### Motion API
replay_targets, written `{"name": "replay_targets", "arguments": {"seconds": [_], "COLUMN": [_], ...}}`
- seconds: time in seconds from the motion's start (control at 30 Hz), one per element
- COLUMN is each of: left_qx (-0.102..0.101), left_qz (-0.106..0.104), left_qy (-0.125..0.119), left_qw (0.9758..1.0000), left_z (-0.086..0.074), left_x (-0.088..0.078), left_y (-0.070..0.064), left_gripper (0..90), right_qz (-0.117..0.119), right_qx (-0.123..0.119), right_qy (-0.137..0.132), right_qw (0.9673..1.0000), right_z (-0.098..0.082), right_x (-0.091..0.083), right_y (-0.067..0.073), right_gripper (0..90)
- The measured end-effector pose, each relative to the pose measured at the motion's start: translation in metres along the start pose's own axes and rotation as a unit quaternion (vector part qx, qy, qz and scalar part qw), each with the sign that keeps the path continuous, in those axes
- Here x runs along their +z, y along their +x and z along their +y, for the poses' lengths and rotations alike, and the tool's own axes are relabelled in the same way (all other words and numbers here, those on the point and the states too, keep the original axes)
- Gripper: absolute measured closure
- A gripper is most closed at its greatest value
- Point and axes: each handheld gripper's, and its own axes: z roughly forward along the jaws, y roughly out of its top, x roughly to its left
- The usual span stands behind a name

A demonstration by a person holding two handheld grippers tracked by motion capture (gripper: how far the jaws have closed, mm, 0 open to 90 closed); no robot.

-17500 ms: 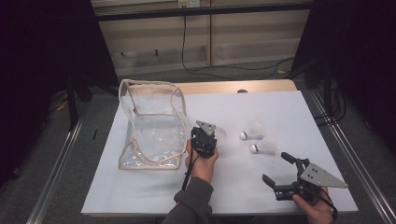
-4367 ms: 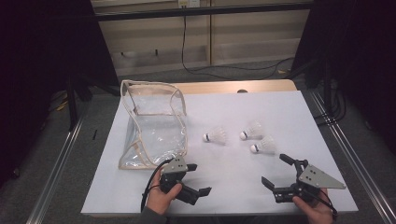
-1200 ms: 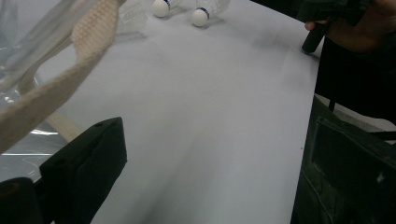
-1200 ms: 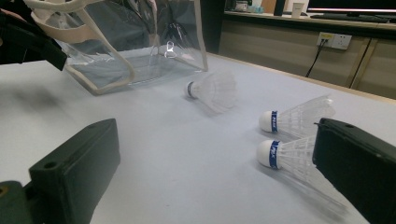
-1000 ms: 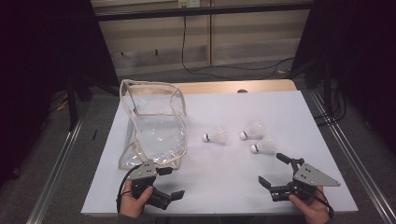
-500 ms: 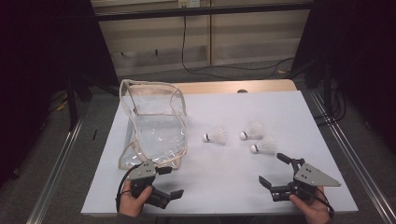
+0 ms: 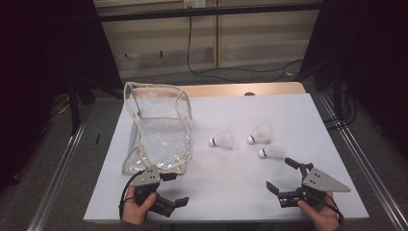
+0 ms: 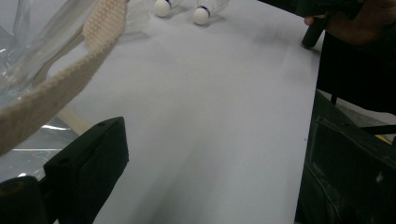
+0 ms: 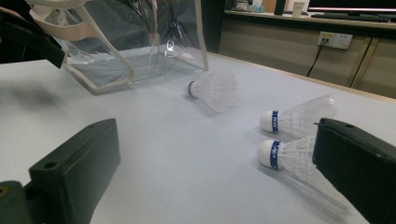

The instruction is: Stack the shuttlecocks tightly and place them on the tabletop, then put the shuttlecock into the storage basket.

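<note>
Both tongs gape wide, left [image 7: 175,189] and right [image 7: 280,176]; right gripper view reveals blue-banded shuttlecocks [image 9: 299,116].

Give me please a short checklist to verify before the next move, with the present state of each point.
1. Left claw open, nothing between its jaws: ok.
2. Right claw open, nothing between its jaws: ok.
3. All three shuttlecocks lie free on the white table, untouched by either claw: the one nearest the bag, the far one and the one nearest the right claw: ok.
4. Clear plastic bag stands on the table beside the left claw: ok.
5. Bag mouth open wide enough to take a shuttlecock: cannot tell.
6. Bare table between the right claw and the nearest shuttlecock: ok.
</note>
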Motion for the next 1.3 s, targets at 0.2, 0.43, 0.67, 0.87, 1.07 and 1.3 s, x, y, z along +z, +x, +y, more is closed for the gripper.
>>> {"name": "replay_targets", "arguments": {"seconds": [0.2,0.43,0.67,0.87,1.07,1.3], "left_qx": [-0.013,-0.011,-0.006,-0.007,-0.006,-0.004], "left_qz": [0.013,0.014,0.009,0.014,0.017,0.015], "left_qy": [-0.012,-0.012,-0.009,-0.013,-0.022,-0.021], "left_qw": [0.9998,0.9998,0.9999,0.9998,0.9996,0.9997], "left_z": [-0.006,-0.008,-0.007,-0.009,-0.008,-0.008], "left_x": [-0.012,-0.016,-0.014,-0.019,-0.020,-0.021], "left_y": [0.004,0.011,0.012,0.015,0.017,0.017], "left_gripper": [3.4,3.4,3.4,3.2,3.2,3.2], "right_qz": [0.000,0.000,-0.003,-0.009,-0.014,-0.027], "right_qx": [0.001,-0.001,-0.001,0.003,0.010,0.023], "right_qy": [0.000,0.002,0.003,0.010,0.018,0.027], "right_qw": [1.0000,1.0000,1.0000,0.9999,0.9997,0.9990], "right_z": [0.000,0.000,-0.001,0.000,0.001,0.006], "right_x": [0.000,0.001,0.000,0.002,0.007,0.011], "right_y": [0.000,0.000,-0.001,-0.004,-0.008,-0.016], "right_gripper": [0.4,0.4,0.4,0.4,0.3,0.1]}}
